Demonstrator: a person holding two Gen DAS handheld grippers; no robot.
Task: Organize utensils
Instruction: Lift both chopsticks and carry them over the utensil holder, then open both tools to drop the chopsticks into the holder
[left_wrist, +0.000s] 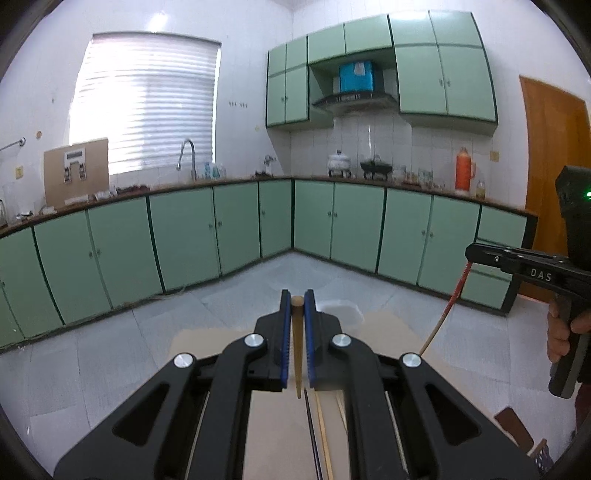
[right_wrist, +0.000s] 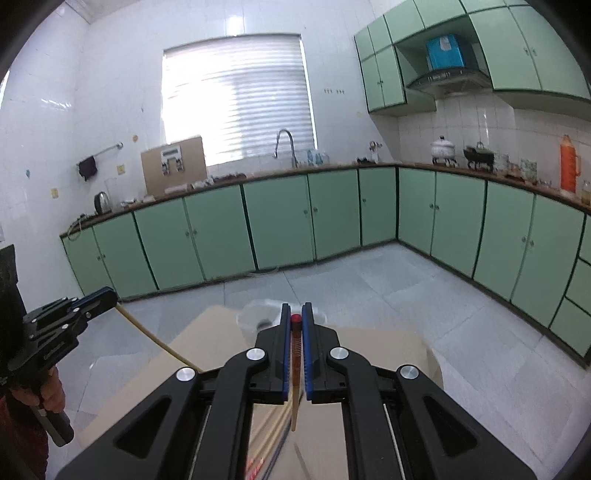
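- Left claw (left_wrist: 297, 301): closed on a plain wooden chopstick (left_wrist: 297, 347), which is held near its thick, rounded butt; the tapered tip hangs free below the blue pads (left_wrist: 285, 339). In the right wrist view the same claw (right_wrist: 107, 295) is seen at far left, with the pale stick (right_wrist: 155, 341) slanting down from it.
- Plain chopstick, handling: judged light, stiff and thin; a smooth surface is likely to slip or pivot if pinched at the taper, so the thick end is the better hold.
- Loose chopsticks (left_wrist: 323, 435): several pale and dark sticks are seen lying on the cardboard-covered worktop (left_wrist: 210, 343) beneath the claws. They are judged prone to rolling and best taken one at a time, near the butt.
- Clear container (right_wrist: 258, 317): a transparent vessel is seen at the far edge of the worktop; its exact kind cannot be told.
- Right claw (right_wrist: 295, 314): closed on a red-capped chopstick (right_wrist: 295, 362) with a patterned upper shaft, gripped just under the cap; the tip hangs clear above the worktop. From the left wrist view this stick (left_wrist: 448, 306) is seen slanting down from the right claw (left_wrist: 471, 254).
- Red-capped chopstick, handling: judged equally light and rigid; its lacquered finish may be slicker.
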